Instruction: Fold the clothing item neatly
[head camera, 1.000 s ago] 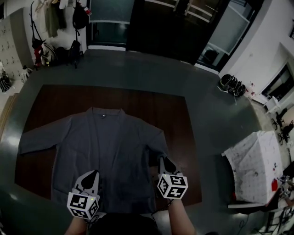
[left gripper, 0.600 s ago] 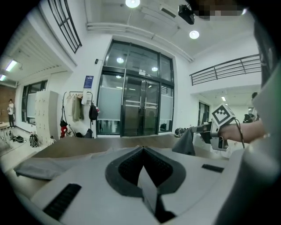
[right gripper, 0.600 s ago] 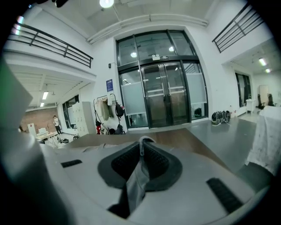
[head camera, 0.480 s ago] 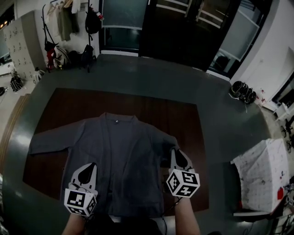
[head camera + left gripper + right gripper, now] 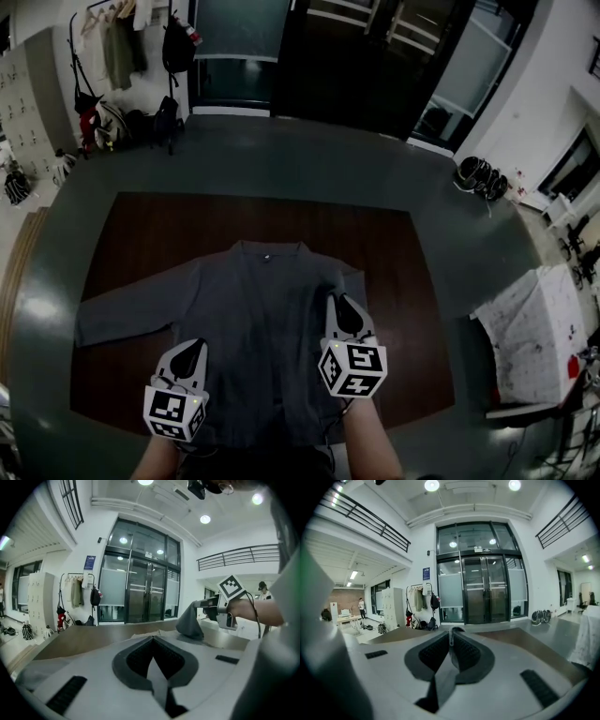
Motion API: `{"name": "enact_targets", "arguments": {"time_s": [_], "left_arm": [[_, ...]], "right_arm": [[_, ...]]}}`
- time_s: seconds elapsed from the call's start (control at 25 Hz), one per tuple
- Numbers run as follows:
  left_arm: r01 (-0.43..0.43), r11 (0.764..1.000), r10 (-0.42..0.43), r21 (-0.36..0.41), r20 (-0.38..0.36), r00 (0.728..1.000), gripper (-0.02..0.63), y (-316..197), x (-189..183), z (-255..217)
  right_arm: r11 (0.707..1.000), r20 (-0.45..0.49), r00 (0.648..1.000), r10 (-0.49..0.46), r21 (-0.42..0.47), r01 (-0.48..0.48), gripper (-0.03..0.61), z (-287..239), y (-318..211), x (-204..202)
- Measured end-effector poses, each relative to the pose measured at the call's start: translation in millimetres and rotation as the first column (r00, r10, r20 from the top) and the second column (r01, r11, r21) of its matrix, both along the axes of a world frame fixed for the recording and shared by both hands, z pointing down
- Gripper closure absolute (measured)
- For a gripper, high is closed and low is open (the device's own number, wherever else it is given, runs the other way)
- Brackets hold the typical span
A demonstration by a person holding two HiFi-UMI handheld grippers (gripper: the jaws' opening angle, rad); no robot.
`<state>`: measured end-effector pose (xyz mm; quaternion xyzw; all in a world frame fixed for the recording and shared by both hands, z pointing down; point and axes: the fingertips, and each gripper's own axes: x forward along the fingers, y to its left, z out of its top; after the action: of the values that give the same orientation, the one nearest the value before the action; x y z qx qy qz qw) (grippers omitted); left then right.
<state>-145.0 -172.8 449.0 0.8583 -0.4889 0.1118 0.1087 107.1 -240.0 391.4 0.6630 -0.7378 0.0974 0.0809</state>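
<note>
The grey jacket [image 5: 248, 328] is lying spread on the dark bench [image 5: 131, 234], its collar at the far side and one sleeve stretching out left. The left tool [image 5: 192, 345] is pinching cloth at the jacket's near-left edge. The right tool [image 5: 339, 298] is gripping a lifted peak of cloth on its right side.

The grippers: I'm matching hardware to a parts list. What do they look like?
Both the left gripper and right gripper are light grey shells tapering to a point, with black ribbed pads inside. Each carries a white cube with black square markers. A black cable trails from the right one.
</note>
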Motion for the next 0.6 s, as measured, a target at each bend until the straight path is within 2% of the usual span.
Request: {"name": "enact_targets", "arguments": {"time_s": [0.28,0.44,0.52,0.6], "left_arm": [[-0.025,0.999,0.025,-0.022,-0.004,1.0,0.606,-10.4,-52.5,11.2],[-0.026,0.999,0.025,-0.024,-0.014,1.0,0.606,-17.9,-74.4,13.1],[-0.027,0.999,0.027,-0.026,-0.019,0.999,0.606,-21.5,-81.4,13.0],[-0.027,0.999,0.026,-0.03,-0.024,0.999,0.606,-23.3,-86.4,14.5]], "right_arm": [[0.996,-0.014,0.999,-0.042,-0.077,0.041,0.557,41.9,-20.1,-94.9],[0.989,-0.131,0.989,-0.076,-0.133,0.059,0.557,65.6,-30.2,-134.9],[0.979,-0.186,0.974,-0.128,-0.179,0.094,0.557,81.7,-33.8,-155.7],[0.956,-0.184,0.959,-0.216,-0.238,0.169,0.541,99.7,-31.5,-179.3]]}}
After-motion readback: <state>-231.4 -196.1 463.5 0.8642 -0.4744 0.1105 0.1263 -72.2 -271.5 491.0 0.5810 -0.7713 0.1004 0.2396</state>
